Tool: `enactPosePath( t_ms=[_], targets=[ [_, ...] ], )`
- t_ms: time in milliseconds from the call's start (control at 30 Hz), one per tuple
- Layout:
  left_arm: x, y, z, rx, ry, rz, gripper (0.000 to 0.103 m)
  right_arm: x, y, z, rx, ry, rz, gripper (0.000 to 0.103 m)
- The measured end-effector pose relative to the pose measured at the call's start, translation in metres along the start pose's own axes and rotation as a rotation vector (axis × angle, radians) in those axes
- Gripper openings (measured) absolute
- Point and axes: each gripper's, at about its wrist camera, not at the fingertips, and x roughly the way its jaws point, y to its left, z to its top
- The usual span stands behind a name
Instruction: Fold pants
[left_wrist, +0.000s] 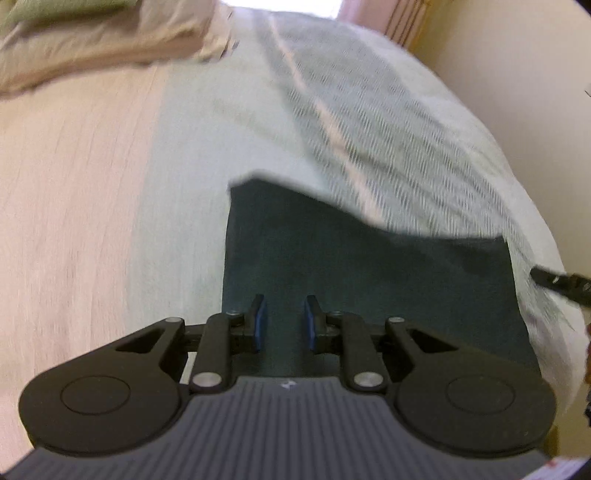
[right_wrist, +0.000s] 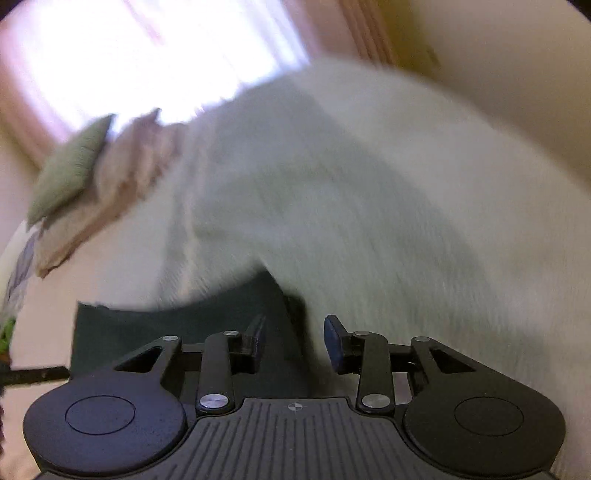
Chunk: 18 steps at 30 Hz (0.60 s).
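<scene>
Left wrist view: the left gripper hovers low in the frame over the pants; its blue pads stand a little apart, and nothing is seen between them.
Right wrist view: the right gripper has its jaws apart, with no cloth pinched between them; the picture is blurred.
Pants, material: dark green cloth, smooth and flat, with straight edges and a sharp corner at the upper left of the dark patch.
Pants, place: in the lower middle of both frames, lying on the bed, directly under both grippers.
Pants, long axis: I cannot tell; only a wide dark rectangle shows.
Blanket: pale mint-white woven fabric with fine ribs, covering the upper edge of the pants.
Bed surface: pale pink sheet, faint stripes, left side.
Pillows: beige and green, soft, upper left.
Wall: cream, plain, upper right.
</scene>
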Motion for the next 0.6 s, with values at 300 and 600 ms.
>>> enactPosePath(
  t_ms=[300,600],
  targets=[
    [0.106,-0.007,0.031,0.091,-0.038,0.085,0.003,0.108,0.01,-0.015,-0.204,0.073,-0.079,0.036],
    [0.03,0.014,0.015,-0.057,-0.043,0.106,0.007,0.015,0.004,0.004,-0.091,0.046,-0.086,0.036]
  ],
)
